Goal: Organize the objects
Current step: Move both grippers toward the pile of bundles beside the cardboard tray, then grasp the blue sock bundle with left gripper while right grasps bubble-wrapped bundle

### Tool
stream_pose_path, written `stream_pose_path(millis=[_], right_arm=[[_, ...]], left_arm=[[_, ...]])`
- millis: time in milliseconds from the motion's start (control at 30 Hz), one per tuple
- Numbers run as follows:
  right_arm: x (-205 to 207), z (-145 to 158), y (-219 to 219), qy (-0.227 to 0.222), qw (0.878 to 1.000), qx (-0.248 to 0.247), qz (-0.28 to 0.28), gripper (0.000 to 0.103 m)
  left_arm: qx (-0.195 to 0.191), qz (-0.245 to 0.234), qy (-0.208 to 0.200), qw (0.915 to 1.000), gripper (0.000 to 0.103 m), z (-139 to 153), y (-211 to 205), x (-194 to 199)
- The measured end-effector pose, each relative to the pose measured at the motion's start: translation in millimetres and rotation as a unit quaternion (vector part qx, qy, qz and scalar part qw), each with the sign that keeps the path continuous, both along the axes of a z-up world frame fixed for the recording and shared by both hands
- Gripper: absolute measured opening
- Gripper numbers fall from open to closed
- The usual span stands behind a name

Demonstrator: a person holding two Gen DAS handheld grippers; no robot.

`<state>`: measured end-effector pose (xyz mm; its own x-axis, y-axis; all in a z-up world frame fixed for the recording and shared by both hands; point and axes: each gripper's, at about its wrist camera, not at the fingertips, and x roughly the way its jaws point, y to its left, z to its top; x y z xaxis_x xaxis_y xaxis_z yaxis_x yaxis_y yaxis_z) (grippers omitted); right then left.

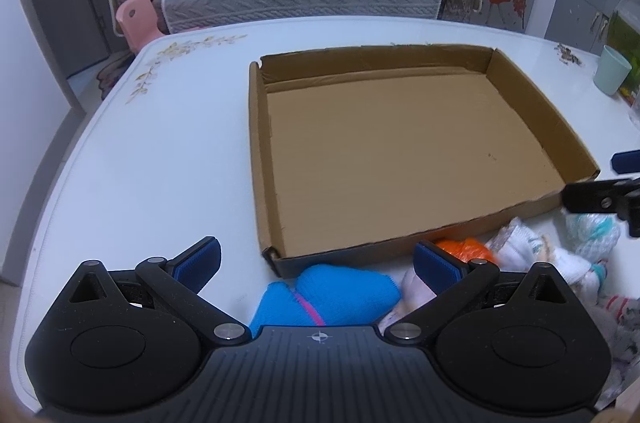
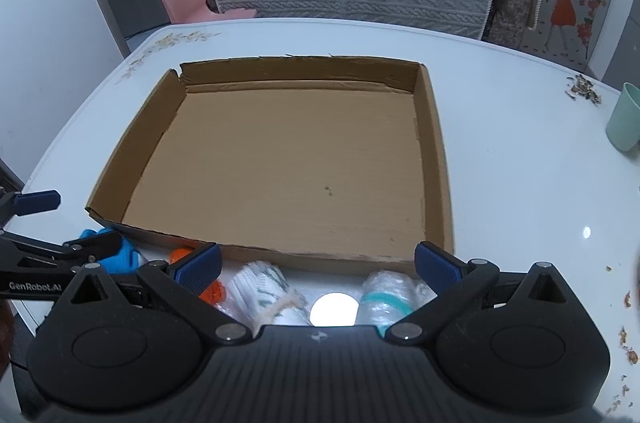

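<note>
Rolled socks (image 2: 264, 289), perhaps, crowd the cardboard tray's (image 2: 434, 143) near wall beneath both grippers' wide, empty jaws.

Two matte black grippers with ribbed bodies, silver pivot screws, blue ribbed jaws, white "GenRobot.AI" lettering.

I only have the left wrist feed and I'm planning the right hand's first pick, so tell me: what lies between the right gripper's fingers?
Observer: A rolled white sock with green markings lies there, just outside the near wall of the cardboard tray.
Operator: Is the right gripper ready to take it?
Observer: Yes, the right gripper is wide open and holds nothing.
Operator: Anything crowding the sock?
Observer: A plastic-wrapped bundle with a teal band lies beside it, nearer the other finger.
Operator: Is the table further right clean?
Observer: No, brown crumbs are scattered on the table there.
</note>
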<state>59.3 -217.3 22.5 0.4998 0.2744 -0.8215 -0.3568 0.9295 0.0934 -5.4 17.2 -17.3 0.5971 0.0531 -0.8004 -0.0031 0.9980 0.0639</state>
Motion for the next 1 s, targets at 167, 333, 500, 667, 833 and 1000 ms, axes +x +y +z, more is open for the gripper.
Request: stream_pose_path(millis=[167, 333, 500, 667, 833, 1000], right_arm=[[1, -5, -26, 0.004, 1.000, -0.011, -0.024, 0.102], [10, -19, -54, 0.032, 0.997, 0.005, -0.068, 0.102], [18, -36, -59, 0.059, 0.995, 0.016, -0.082, 0.102], [21, -45, -57, 0.078, 0.994, 0.019, -0.079, 0.102], [25, -55, -55, 0.092, 0.992, 0.021, -0.079, 0.102], [28, -67, -51, 0.104, 0.991, 0.020, -0.079, 0.103]], left_arm=[[0.009, -0.010, 0.015, 0.9998, 0.103, -9, 20, -3], [-0.013, -0.029, 0.031, 0.9990, 0.103, -17, 41, -7], [-0.049, -0.031, 0.034, 0.9977, 0.103, -20, 52, -6], [-0.074, -0.057, 0.049, 0.9945, 0.103, -28, 44, 1], [-0.102, -0.059, 0.064, 0.9910, 0.103, -37, 47, 9], [-0.155, -0.061, 0.077, 0.9830, 0.090, -45, 54, 15]])
